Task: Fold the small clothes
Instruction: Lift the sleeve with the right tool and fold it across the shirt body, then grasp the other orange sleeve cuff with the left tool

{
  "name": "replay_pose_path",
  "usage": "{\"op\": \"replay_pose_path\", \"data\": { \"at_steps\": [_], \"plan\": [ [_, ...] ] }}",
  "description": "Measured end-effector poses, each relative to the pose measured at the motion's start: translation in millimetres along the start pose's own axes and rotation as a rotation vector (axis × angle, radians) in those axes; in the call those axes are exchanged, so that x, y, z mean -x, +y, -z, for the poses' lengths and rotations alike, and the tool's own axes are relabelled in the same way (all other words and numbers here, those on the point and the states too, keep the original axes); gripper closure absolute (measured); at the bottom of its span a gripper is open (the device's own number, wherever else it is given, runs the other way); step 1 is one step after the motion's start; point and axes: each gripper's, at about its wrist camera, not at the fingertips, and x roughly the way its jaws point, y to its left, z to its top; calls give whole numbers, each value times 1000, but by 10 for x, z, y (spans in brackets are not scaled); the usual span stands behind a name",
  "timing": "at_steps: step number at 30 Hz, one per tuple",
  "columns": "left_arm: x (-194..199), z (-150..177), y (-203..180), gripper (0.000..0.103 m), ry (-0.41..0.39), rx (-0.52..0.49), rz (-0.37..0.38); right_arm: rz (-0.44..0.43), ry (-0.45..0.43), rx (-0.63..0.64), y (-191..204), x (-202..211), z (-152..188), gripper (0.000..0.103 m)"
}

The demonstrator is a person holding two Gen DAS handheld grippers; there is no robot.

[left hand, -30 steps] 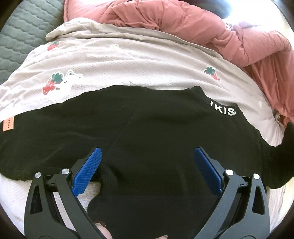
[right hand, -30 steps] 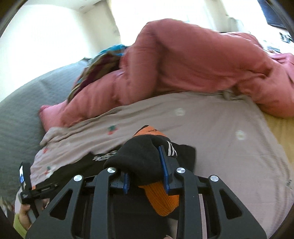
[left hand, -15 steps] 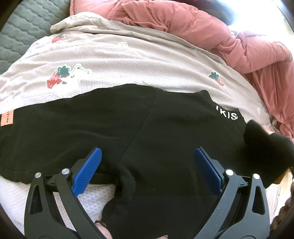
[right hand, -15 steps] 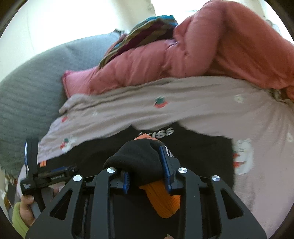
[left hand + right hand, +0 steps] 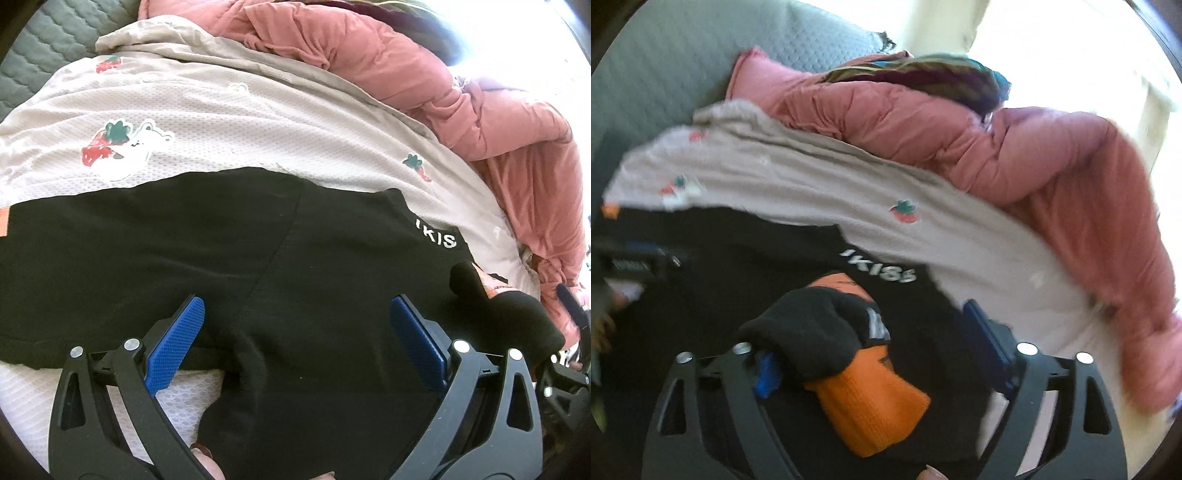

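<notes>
A black garment (image 5: 184,251) with white lettering lies spread on the printed bed sheet; it also shows in the right wrist view (image 5: 738,266). My left gripper (image 5: 295,347) is open and hovers low over its near part. My right gripper (image 5: 871,354) is open, its jaws wide apart. The black fabric end with the orange cuff (image 5: 871,402) lies between its jaws, resting against the left finger on the garment. That bundle also shows at the right in the left wrist view (image 5: 517,314).
A beige sheet (image 5: 221,110) with strawberry prints covers the bed. A pink quilt (image 5: 424,74) is heaped along the far and right sides. A grey quilted headboard (image 5: 665,74) stands at the far left.
My right gripper has swung left over the black garment and opened, letting go of the black and orange fabric. The left gripper stayed open and shifted only slightly.
</notes>
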Motion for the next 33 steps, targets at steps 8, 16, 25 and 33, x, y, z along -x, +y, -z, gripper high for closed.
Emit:
{"op": "replay_pose_path", "data": {
  "at_steps": [8,16,25,33],
  "plan": [
    [15,5,19,9,-6,7,5,13,121,259,231,-339,61,5],
    [54,-1,43,8,-13,5,7,-143,282,-184,-244,-432,401,5],
    [110,47,-117,9,-15,-49,13,-198,313,-319,-564,47,823,5],
    [209,299,-750,9,-39,-293,14,-173,265,-409,-872,267,992,5]
  ]
}}
